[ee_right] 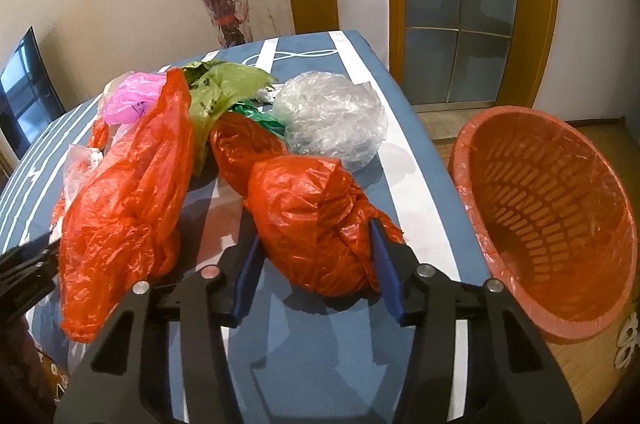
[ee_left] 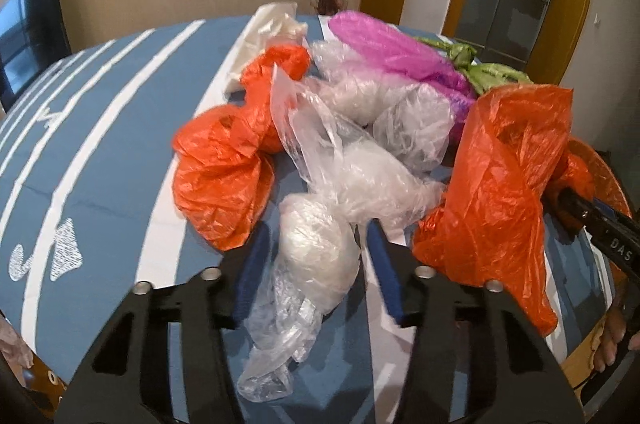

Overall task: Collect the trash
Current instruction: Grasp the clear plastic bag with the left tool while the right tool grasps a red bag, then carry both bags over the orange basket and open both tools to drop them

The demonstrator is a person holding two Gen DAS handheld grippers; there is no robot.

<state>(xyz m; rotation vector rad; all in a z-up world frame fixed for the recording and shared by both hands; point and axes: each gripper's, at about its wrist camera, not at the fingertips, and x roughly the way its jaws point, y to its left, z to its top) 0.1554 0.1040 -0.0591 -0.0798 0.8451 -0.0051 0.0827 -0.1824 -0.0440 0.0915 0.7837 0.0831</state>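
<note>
Crumpled plastic bags lie heaped on a blue striped tablecloth (ee_left: 100, 163). A clear bag (ee_left: 316, 248) sits between the blue pads of my left gripper (ee_left: 318, 228). The pads stand close on either side of it with thin gaps, so the gripper is open. My right gripper (ee_right: 316, 224) is shut on a knotted orange bag (ee_right: 312, 207), both pads pressing its sides. Between the two grippers a taller orange bag (ee_right: 128, 191) stands loosely upright. An orange slatted basket (ee_right: 464, 159) lined with clear film tilts at the table's right edge.
More bags lie behind: another orange one (ee_left: 224, 163), pink (ee_left: 384, 47), green (ee_right: 224, 87), dark green (ee_right: 260, 117), white (ee_left: 264, 27) and a clear bundle (ee_right: 332, 115). A vase of red twigs (ee_right: 228, 11) stands at the far edge. The right gripper's side (ee_left: 600, 232) shows in the left wrist view.
</note>
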